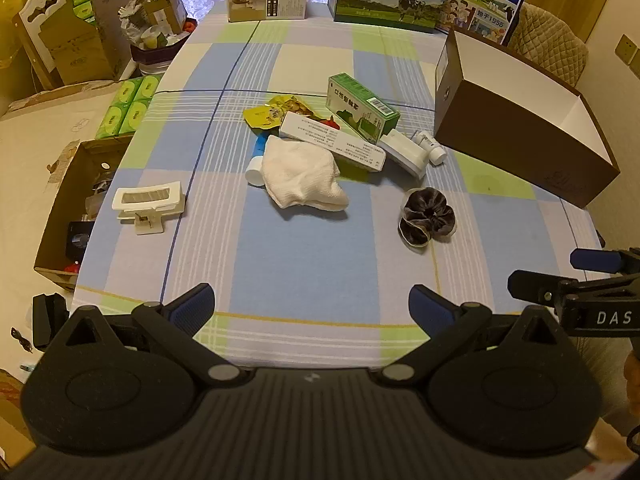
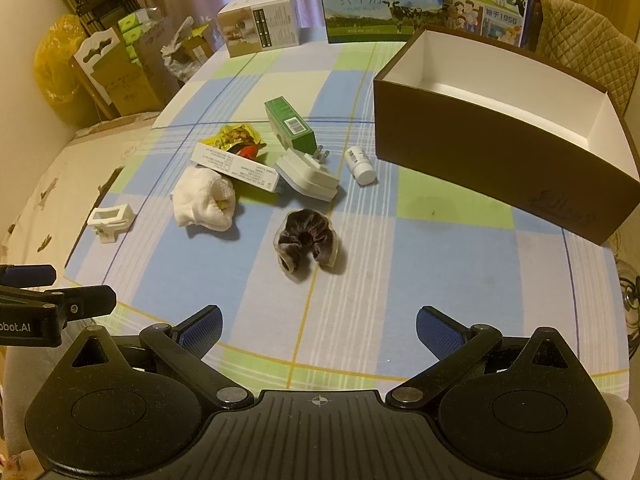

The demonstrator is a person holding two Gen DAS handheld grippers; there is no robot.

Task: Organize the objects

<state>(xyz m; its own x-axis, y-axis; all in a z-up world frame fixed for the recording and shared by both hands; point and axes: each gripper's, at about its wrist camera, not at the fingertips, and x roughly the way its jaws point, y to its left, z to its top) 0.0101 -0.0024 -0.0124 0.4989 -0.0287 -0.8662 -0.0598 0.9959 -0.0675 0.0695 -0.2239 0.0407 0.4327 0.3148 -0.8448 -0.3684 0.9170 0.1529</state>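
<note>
Left gripper (image 1: 311, 303): jaws spread wide, nothing between pads, held over near edge of checked tablecloth (image 1: 304, 256); right gripper (image 2: 319, 326): jaws likewise spread, empty, over same edge, approx. in line w/ dark scrunchie (image 2: 307, 237).

Loose items sit mid-table in a cluster: white cloth (image 1: 301, 174) lies partly over a blue-and-white tube (image 1: 256, 164); long white carton (image 1: 333, 140) rests against cloth and over yellow snack packets (image 1: 276, 112); green carton (image 1: 362, 106) behind it, tilted; white plug adapter (image 2: 306, 174) just beside green carton; small white bottle (image 2: 360, 165) on its side, near adapter, btwn cluster and brown box.

Scrunchie lies apart from cluster, nearer the grippers; white clip (image 1: 149, 202) well apart, toward table's left edge.

Brown box (image 2: 492, 152), white inside, open-topped, stands at right; interior shows no contents.

Far edge: milk cartons (image 2: 380, 4) and a beige box (image 2: 260, 22), upright.
</note>
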